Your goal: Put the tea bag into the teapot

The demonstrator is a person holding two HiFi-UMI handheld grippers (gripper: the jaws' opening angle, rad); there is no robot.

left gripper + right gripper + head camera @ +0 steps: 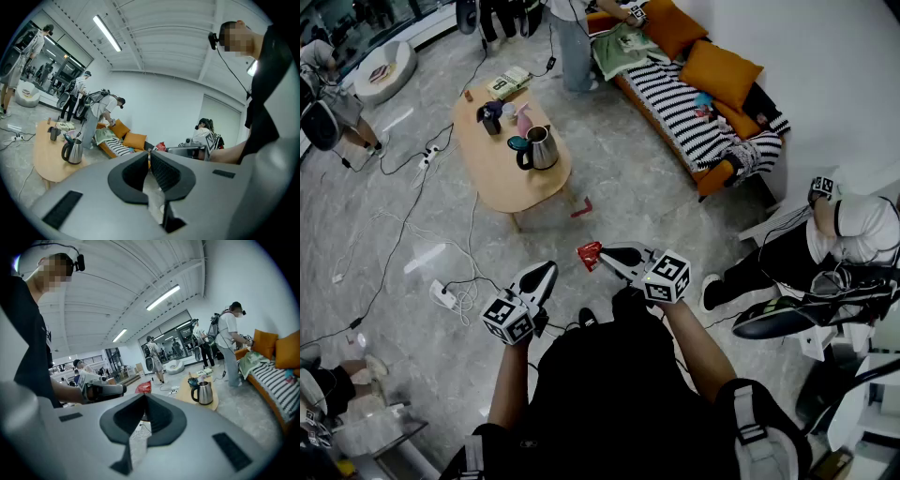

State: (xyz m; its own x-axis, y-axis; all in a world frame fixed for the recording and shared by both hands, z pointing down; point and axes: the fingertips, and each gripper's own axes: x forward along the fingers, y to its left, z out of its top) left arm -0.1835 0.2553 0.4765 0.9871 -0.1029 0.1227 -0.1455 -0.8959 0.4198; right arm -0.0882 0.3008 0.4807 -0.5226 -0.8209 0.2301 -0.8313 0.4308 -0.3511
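A red tea bag packet is pinched at the tips of my right gripper, held over the floor in front of the person. It shows as a red patch just beyond the shut jaws. My left gripper hangs beside it, a little lower and to the left, shut with nothing in it; its jaws meet in the left gripper view. The steel teapot stands on a low oval wooden table well ahead, far from both grippers. It also appears in both gripper views.
A dark mug, a teal lid and a book share the table. Cables and a power strip lie on the grey floor at left. A striped sofa with orange cushions runs along the right wall; people stand and sit around.
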